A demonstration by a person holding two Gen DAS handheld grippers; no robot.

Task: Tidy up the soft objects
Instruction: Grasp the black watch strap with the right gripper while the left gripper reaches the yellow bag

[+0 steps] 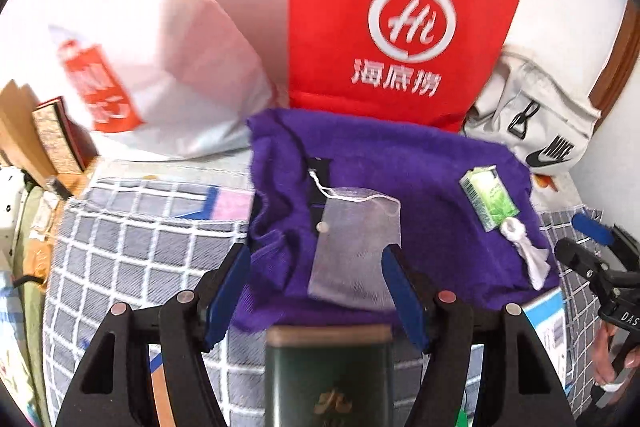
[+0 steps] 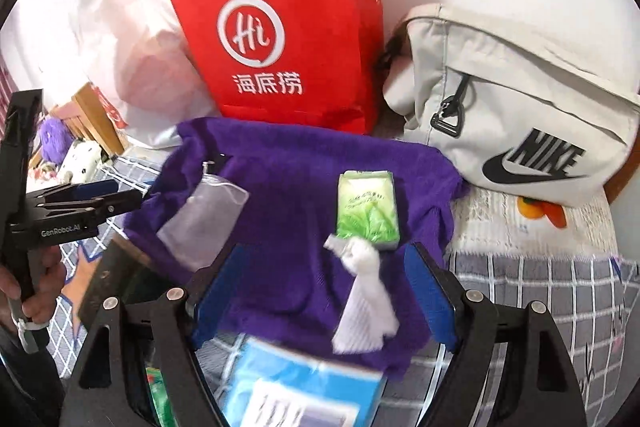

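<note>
A purple cloth [image 1: 400, 179] [image 2: 304, 187] lies spread on the checked bed cover. On it lie a sheer grey drawstring pouch [image 1: 356, 247] [image 2: 204, 215], a green tissue pack [image 1: 488, 203] [image 2: 368, 207] and a knotted white sock [image 1: 528, 251] [image 2: 368, 299]. My left gripper [image 1: 316, 295] is open, its blue pads either side of the pouch's near end. My right gripper [image 2: 324, 295] is open, with the sock between its pads; it also shows in the left wrist view [image 1: 592, 239].
A red paper bag [image 1: 400, 15] [image 2: 288, 39], a white plastic bag [image 1: 160, 59] and a white Nike bag [image 2: 520, 107] stand behind the cloth against the wall. A dark green tin [image 1: 328, 375] and a blue box [image 2: 296, 391] sit at the near edge. Books [image 1: 48, 135] lie left.
</note>
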